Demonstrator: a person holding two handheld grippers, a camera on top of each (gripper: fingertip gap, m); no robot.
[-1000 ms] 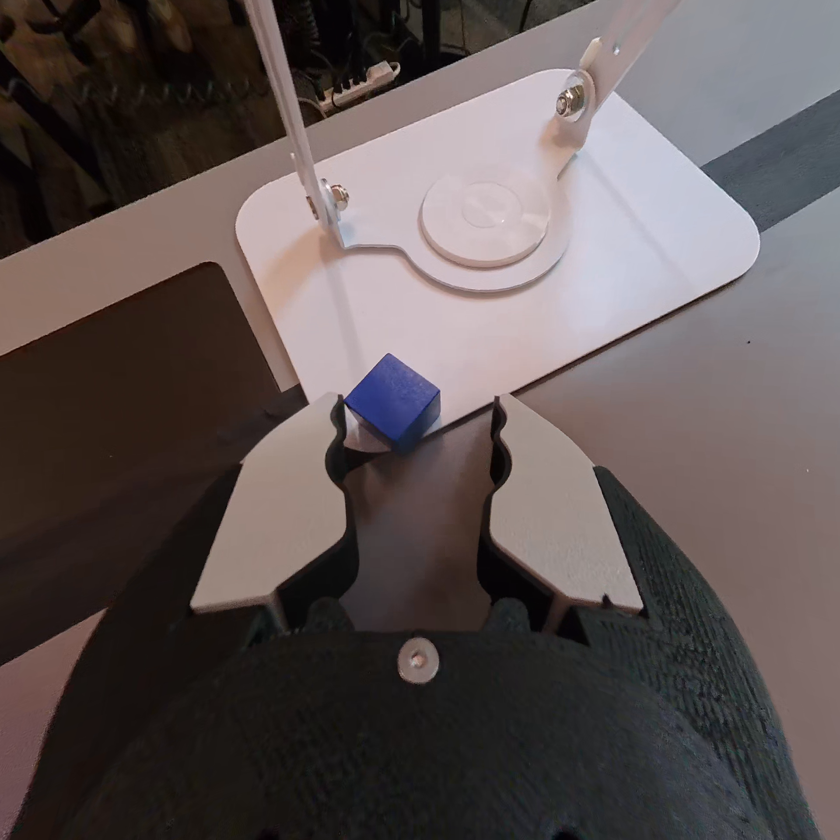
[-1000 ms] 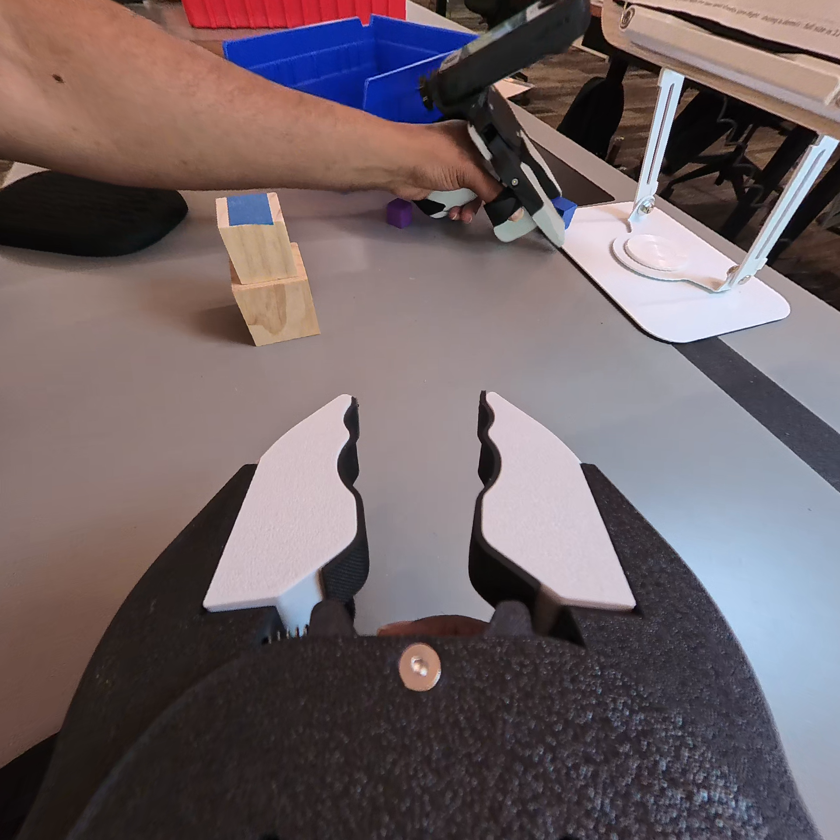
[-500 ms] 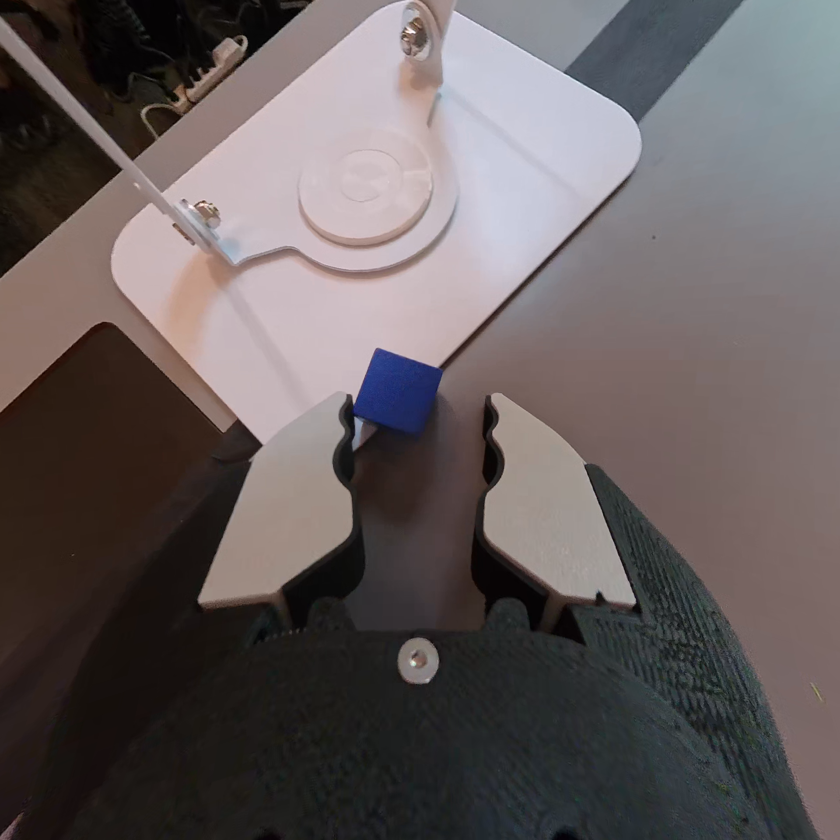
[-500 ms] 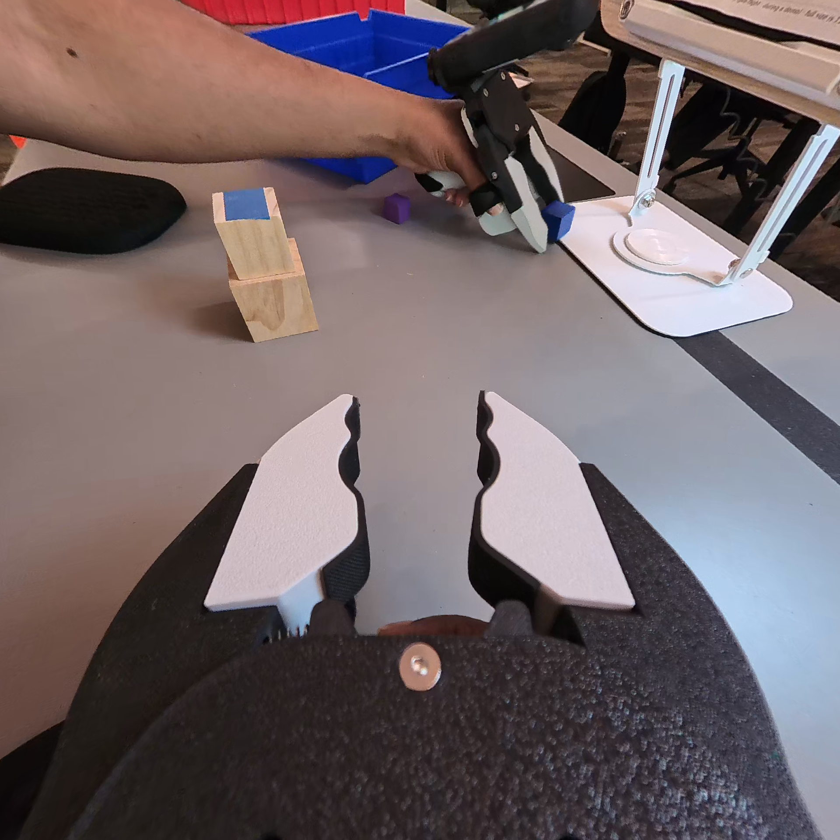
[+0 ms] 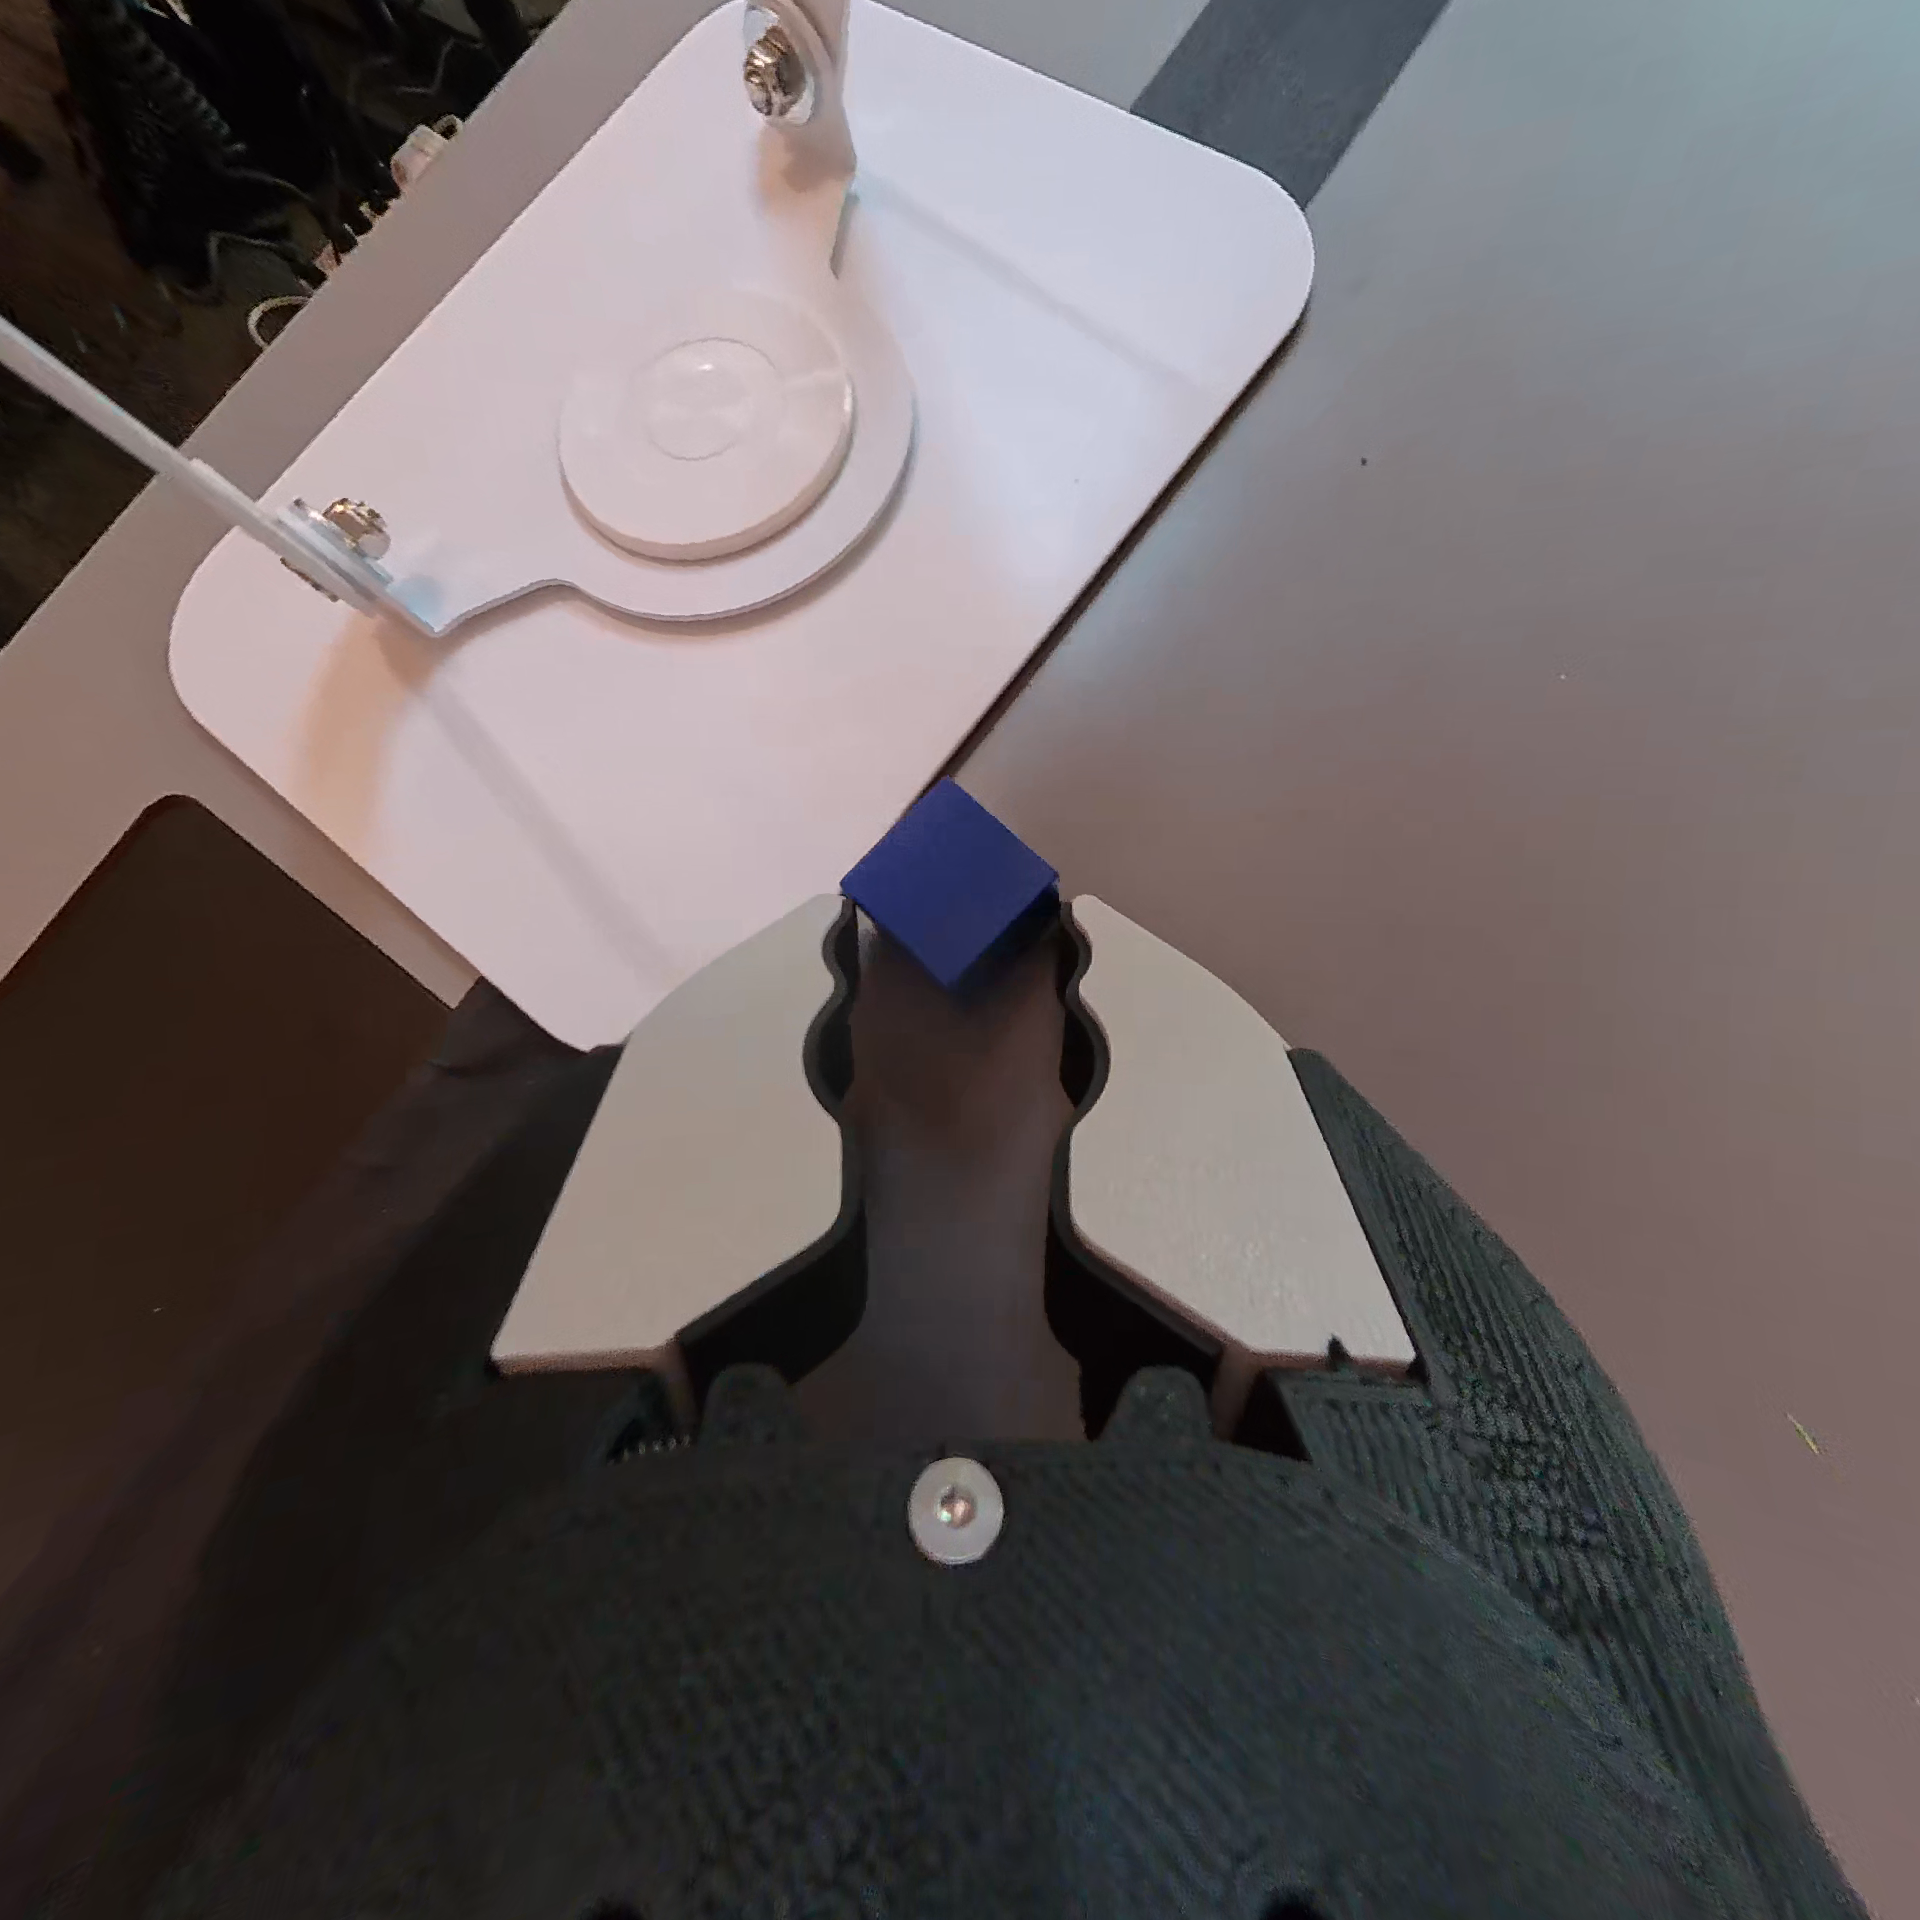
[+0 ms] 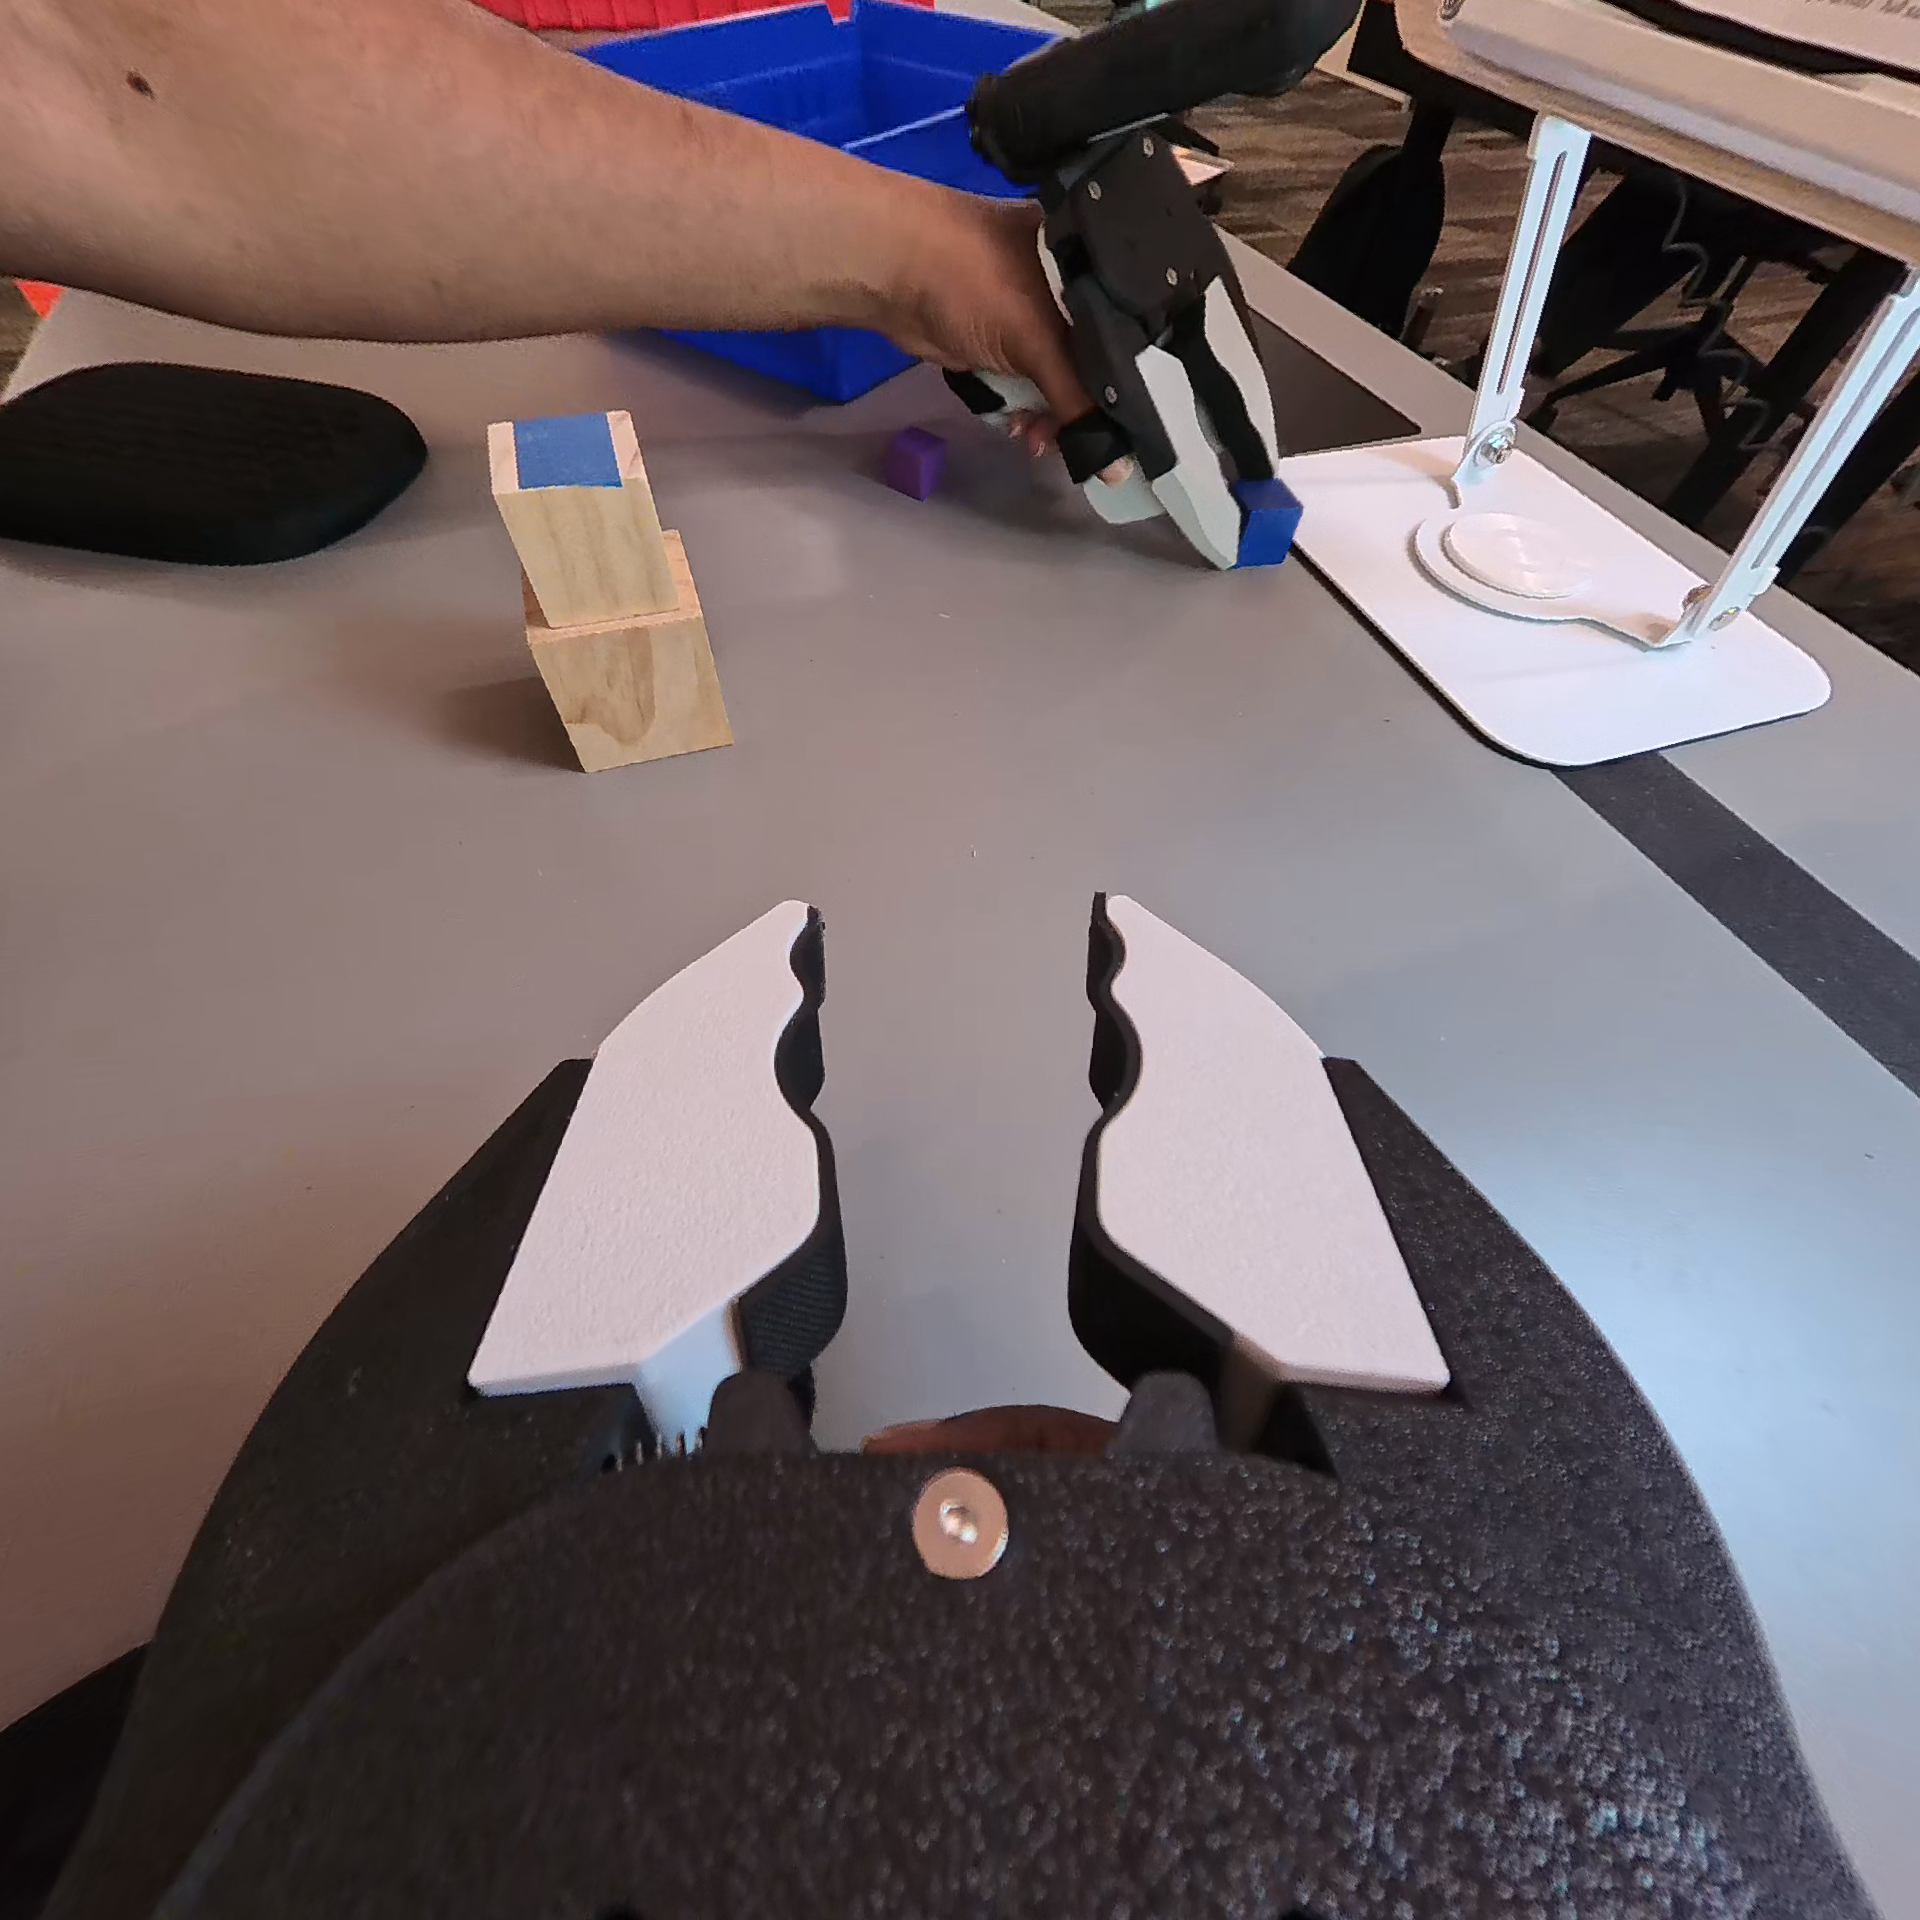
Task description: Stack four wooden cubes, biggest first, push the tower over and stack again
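We see the small blue cube [image 5: 951, 904] on the grey table [image 6: 935, 831], touching the edge of a white stand base [image 5: 727, 675]. It sits corner-on between the tips of the left gripper [image 5: 954, 920], whose jaws have drawn in against its two opposite corners. Well to the left, two bare wooden cubes [image 6: 613, 592] stand stacked, the upper one skewed and bearing a patch of blue tape. A tiny purple cube [image 6: 915, 463] lies between that stack and the person's hand [image 6: 987, 312]. Our right gripper [image 6: 956, 920] hovers over bare table, jaws apart and holding nothing. A blue bin [image 6: 831, 94] sits at the far edge.
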